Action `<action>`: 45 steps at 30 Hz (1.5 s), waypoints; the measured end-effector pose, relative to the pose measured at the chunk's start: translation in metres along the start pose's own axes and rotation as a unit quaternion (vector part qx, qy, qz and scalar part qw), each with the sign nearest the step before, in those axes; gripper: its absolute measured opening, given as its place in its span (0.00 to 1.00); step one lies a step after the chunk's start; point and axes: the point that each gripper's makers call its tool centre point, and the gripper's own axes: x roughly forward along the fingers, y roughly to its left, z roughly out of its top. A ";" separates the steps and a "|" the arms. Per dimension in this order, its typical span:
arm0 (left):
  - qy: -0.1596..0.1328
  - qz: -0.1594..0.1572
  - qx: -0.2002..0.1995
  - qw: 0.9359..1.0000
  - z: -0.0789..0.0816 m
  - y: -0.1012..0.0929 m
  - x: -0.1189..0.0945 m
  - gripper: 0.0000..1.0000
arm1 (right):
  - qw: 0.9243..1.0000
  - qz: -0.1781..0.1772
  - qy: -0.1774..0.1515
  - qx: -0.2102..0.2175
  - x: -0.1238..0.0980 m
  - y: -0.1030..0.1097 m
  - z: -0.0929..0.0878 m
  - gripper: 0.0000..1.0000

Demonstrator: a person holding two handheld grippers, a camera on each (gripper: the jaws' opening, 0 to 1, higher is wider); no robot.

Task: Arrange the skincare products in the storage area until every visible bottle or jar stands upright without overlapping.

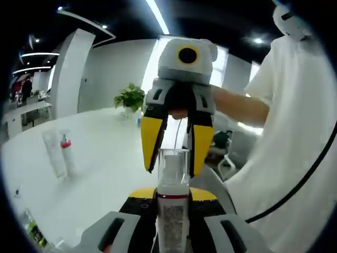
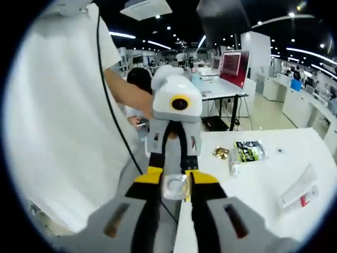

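Observation:
A slim bottle (image 1: 172, 219) with a printed label, a red band and a clear cap (image 1: 174, 166) rises between my left gripper's (image 1: 172, 194) yellow-tipped jaws, which are shut on its body. My right gripper (image 1: 174, 169) comes in from above, facing the camera, its long yellow fingers (image 1: 151, 138) pressed on either side of the clear cap. In the right gripper view the cap's end (image 2: 175, 187) sits between my right gripper's (image 2: 175, 180) yellow tips, and the left gripper (image 2: 175, 153) faces it from beyond. The bottle hangs in the air over the table's edge.
Two tubes, one white (image 1: 54, 153) and one red-capped (image 1: 66, 154), stand on the white table (image 1: 105, 158) near a potted plant (image 1: 130, 97). A white tube (image 2: 299, 193), a small bottle (image 2: 234, 161) and a green packet (image 2: 248, 150) lie on the table. A person in a white shirt (image 1: 295, 147) stands close.

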 end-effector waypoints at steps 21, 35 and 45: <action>0.030 0.087 -0.026 0.995 -0.031 0.030 -0.006 0.30 | 0.996 -0.040 0.076 -0.016 0.010 -0.024 -0.012 0.19; 0.073 0.259 -0.067 0.961 -0.065 0.090 -0.053 0.54 | 0.986 -0.124 0.115 -0.009 -0.009 -0.079 -0.031 0.19; 0.113 0.416 -0.082 0.899 -0.096 0.124 -0.131 0.71 | 0.979 -0.149 0.142 0.011 -0.018 -0.117 -0.046 0.19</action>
